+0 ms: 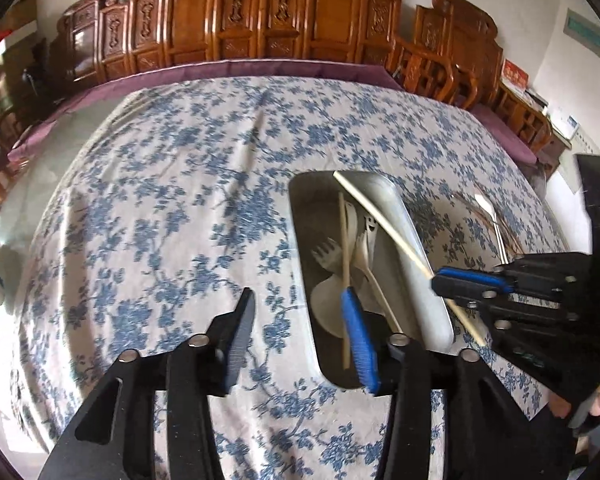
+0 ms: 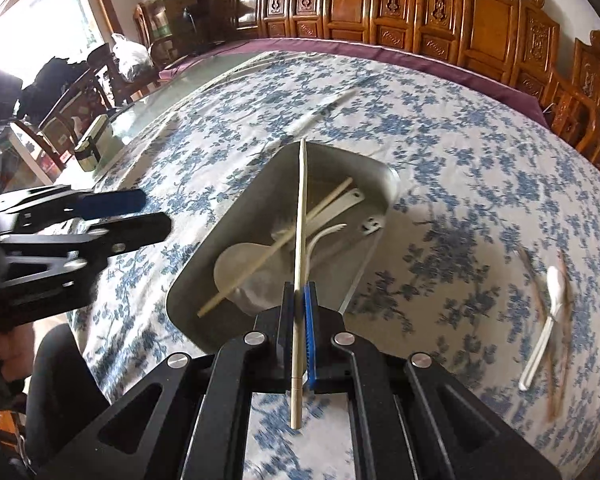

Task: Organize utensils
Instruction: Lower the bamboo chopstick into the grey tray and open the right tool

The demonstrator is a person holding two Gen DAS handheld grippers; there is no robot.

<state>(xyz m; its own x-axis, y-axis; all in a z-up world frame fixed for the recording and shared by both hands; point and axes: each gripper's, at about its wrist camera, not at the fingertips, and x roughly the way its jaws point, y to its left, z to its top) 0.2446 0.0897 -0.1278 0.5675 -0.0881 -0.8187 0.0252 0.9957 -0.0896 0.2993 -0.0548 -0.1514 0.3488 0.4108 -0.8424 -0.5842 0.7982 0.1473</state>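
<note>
We're a good way into sorting these utensils, going by what's already lying in the metal tray [image 2: 380, 184]. Inside it we count a pale round-bowled spoon [image 2: 236, 266], a pale fork [image 1: 327, 255], another slim pale handle, and one chopstick [image 2: 276, 248] lying slantwise across them.

Our right hand-held gripper [image 2: 300, 300] is clamped tight on a second chopstick [image 2: 302, 208], holding it low on the shaft so most of it runs out over the tray, with its tip reaching the tray's far rim. So that one looks close to going in, but it isn't dropped yet.

Our left hand-held gripper [image 1: 300, 320] sits about half open with nothing between its jaws, hovering over the near end of the tray with one blue pad above the spoon.

Still left, as far as we can see: a white plastic spoon [image 2: 540, 332] and what look like a couple of brownish sticks out on the worktop [image 2: 480, 128], well off to the right of the tray. Blurry, so can't swear to what they are.

Textures: the tray is dull brushed metal with rounded corners and sloped walls, the chopsticks are smooth pale wood or bamboo, the spoon and fork look like matte plastic, and the cloth is soft, slightly wrinkled, white with blue flowers.
</note>
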